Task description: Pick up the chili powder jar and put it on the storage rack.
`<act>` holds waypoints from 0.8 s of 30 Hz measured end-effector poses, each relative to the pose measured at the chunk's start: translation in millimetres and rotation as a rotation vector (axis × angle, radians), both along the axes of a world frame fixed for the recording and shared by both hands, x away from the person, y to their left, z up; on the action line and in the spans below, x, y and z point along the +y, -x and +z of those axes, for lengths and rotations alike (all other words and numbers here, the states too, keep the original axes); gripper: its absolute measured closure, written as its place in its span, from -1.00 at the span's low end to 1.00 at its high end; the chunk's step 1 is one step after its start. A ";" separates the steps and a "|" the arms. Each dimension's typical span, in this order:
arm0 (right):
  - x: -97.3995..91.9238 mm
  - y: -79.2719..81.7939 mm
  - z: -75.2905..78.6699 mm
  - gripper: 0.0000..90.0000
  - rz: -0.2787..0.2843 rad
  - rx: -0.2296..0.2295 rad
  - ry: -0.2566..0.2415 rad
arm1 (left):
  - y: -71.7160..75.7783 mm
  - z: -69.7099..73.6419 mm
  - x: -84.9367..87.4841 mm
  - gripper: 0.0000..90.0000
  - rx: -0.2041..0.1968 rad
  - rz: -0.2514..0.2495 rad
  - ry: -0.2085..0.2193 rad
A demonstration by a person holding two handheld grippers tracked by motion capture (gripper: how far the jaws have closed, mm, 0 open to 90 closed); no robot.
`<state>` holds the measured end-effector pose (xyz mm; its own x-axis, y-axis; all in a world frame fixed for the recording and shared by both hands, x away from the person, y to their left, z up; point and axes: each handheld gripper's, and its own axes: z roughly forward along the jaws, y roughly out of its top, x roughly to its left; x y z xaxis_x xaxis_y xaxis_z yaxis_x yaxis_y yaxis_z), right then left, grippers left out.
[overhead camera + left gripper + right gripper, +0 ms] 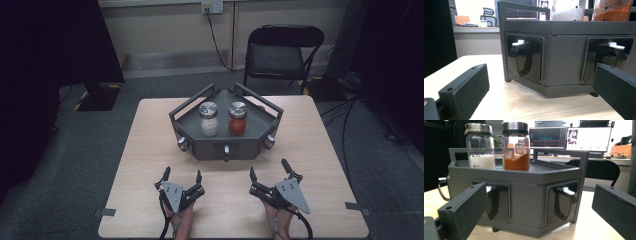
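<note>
Left gripper [182,175]: jaws spread wide with nothing between them, resting near the front edge of the table [150,150], left of centre, pointing at the grey box.
Right gripper [269,169]: jaws likewise spread and empty, near the front edge, right of centre, well apart from the left gripper.
Hands: a hand holds each gripper from the table's front edge; a cable trails back from each.
Grey box [240,149]: a dark grey, many-sided stand at the middle of the table toward its back edge, just beyond both grippers and not touching them. Its front faces carry recessed panels with black handles [524,61] topped by small white tabs [567,190].
Box top: a railed tray holding two upright glass jars side by side with metal lids.
White jar [209,119]: on the left, partly filled with white grains.
Red jar [237,118]: on the right, partly filled with orange-red powder.
Beyond the table: a black folding chair [280,52] behind the back edge; monitors [570,138] show in the right gripper view.
</note>
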<state>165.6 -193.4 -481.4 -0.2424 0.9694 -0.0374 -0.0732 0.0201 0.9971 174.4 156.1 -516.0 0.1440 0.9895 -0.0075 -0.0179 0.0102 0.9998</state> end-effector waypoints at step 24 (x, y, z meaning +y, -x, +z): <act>7.8 18.1 -29.6 -1.00 -0.062 0.056 -0.007 | 0.3 0.0 0.4 -0.99 0.000 -0.003 0.000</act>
